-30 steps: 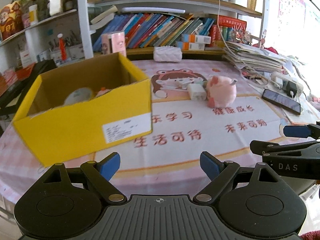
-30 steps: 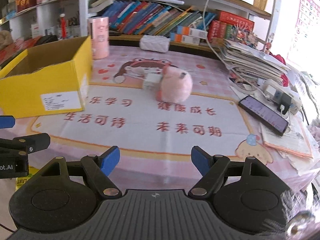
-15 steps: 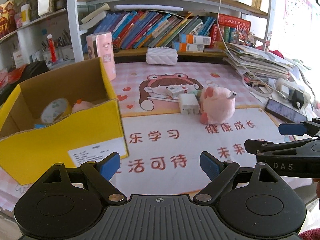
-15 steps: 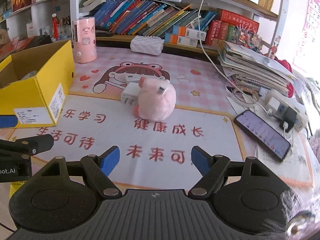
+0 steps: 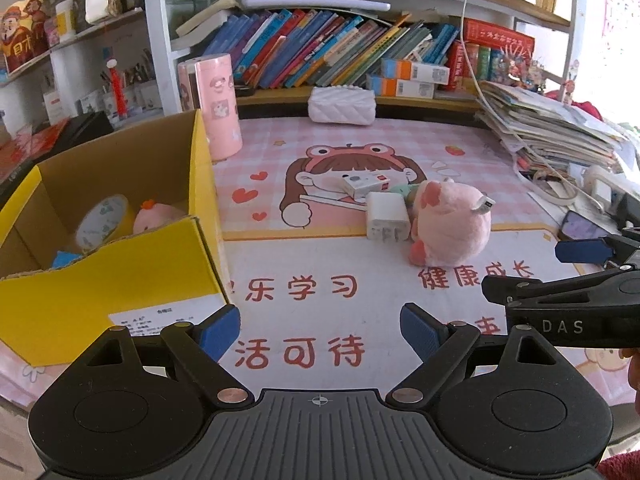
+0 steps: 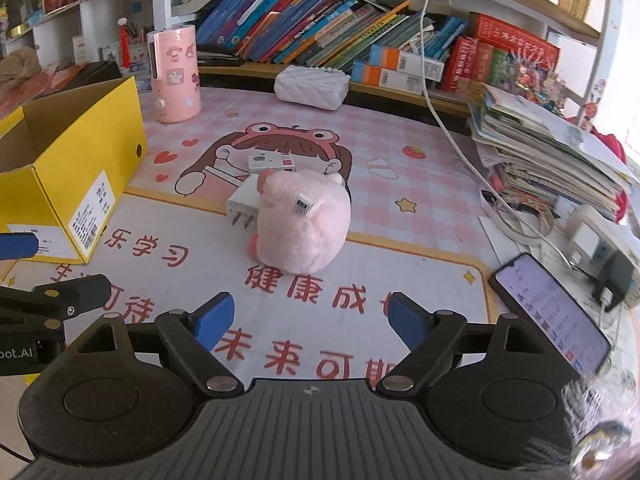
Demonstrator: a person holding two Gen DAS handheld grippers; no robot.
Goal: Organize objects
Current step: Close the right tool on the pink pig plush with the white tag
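Currently the right gripper, jaws opening and empty, faces the round pink plush toy at 12 o'clock. Left gripper is wide and empty. Next move likely requires straddling the toy, then transferring it to the yellow cardboard box at 10 o'clock.

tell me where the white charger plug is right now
The white charger plug lies on the pink desk mat mid-table, touching the pink plush toy on its left in both wrist views, just in front of a small white box.
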